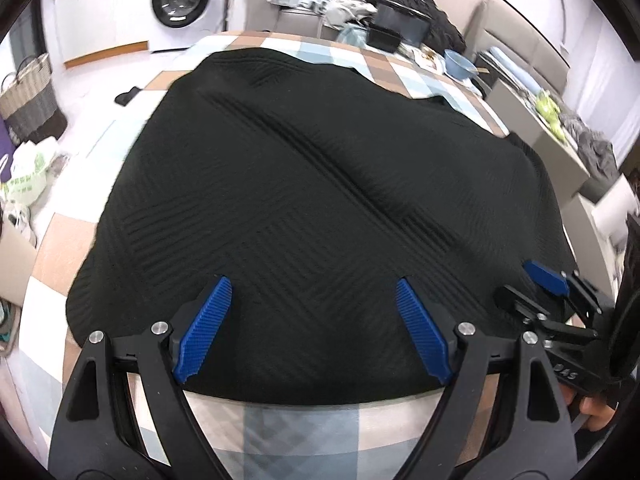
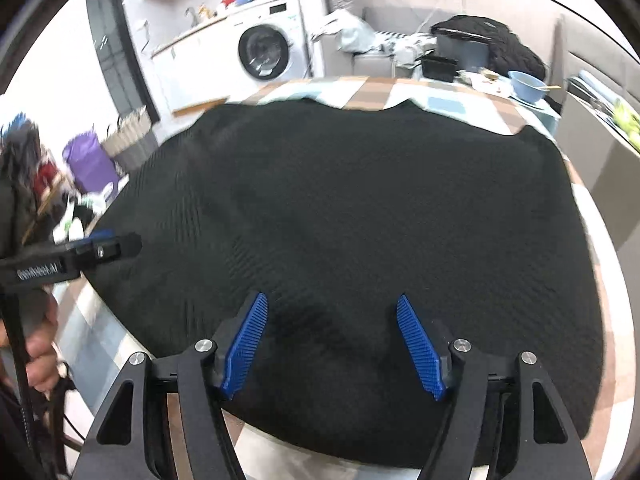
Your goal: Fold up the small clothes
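Observation:
A black knitted garment (image 1: 312, 200) lies spread flat on the checked tablecloth (image 1: 288, 428), with a long diagonal crease across its middle. My left gripper (image 1: 312, 292) hovers open over the garment's near hem, nothing between its blue pads. In the left wrist view the right gripper (image 1: 532, 284) shows at the far right, over the same hem. The garment (image 2: 340, 220) fills the right wrist view too. My right gripper (image 2: 332, 308) stands open above its near edge, holding nothing. The left gripper (image 2: 108, 246) enters that view from the left, held by a hand (image 2: 40, 344).
At the table's far end sit a blue bowl (image 1: 460, 65), a black tray (image 1: 384, 38) and a dark bundle (image 1: 416, 4). A washing machine (image 1: 184, 0) stands behind. Baskets (image 1: 28, 96) and bags crowd the floor on the left. A side counter (image 1: 556, 136) runs along the right.

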Demonstrator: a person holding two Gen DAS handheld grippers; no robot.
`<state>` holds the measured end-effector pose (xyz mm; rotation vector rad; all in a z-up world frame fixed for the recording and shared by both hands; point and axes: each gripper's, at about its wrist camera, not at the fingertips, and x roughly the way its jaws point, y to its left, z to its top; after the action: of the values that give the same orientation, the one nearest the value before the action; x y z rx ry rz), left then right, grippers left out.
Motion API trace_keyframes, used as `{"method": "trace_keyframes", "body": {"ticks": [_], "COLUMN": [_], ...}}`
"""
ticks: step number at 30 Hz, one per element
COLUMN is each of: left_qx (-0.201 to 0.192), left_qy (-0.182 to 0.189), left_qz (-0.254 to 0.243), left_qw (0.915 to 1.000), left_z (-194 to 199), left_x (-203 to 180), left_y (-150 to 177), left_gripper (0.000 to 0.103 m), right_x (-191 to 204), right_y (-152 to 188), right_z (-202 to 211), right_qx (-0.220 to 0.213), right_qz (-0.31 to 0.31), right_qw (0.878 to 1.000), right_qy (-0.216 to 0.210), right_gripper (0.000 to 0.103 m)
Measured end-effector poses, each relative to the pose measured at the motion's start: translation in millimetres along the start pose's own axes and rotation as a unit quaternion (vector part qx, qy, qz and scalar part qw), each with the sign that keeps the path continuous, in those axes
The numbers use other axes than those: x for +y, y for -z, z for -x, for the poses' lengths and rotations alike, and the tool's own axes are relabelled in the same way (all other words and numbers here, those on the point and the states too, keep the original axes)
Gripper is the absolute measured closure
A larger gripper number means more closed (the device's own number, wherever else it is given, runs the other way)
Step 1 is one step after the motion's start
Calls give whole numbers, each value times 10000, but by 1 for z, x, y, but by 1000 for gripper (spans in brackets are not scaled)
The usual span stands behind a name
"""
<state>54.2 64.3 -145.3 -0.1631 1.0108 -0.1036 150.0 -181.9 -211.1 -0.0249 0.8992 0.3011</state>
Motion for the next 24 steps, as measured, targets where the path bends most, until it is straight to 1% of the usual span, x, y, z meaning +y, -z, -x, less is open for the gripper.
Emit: {"method": "trace_keyframes", "body": {"ticks": [2, 4, 8, 11, 15, 19, 24], "left_qx": [55, 110, 167, 142, 217, 259, 340], "left_qy": [-22, -120, -68, -47, -91, -149, -225], "left_qz": [-172, -351, -304, -375, -458, -613, -743], "left_qw": [9998, 9993, 9994, 9992, 9987, 9977, 9964], "left_z": [-2, -5, -7, -6, -11, -14, -17], "left_x": [-6, -11, -10, -12, -16, -20, -22], "left_y": [3, 4, 4, 2, 3, 5, 5], "left_gripper": [20, 20, 20, 20, 20, 20, 20], "right_x": [5, 5, -2, -3, -2, 0, 1], "right_y": [2, 4, 5, 5, 2, 4, 5], "right_z": [-3, -2, -2, 1, 9, 0, 1], "right_qx": [60, 90, 75, 50, -107, 26, 24], "right_qz": [173, 205, 147, 89, 13, 108, 136], "right_qw": [9997, 9996, 9998, 9999, 9999, 9999, 9999], "right_qy": [164, 150, 58, 54, -67, 57, 74], "right_gripper": [34, 34, 33, 33, 33, 33, 33]}}
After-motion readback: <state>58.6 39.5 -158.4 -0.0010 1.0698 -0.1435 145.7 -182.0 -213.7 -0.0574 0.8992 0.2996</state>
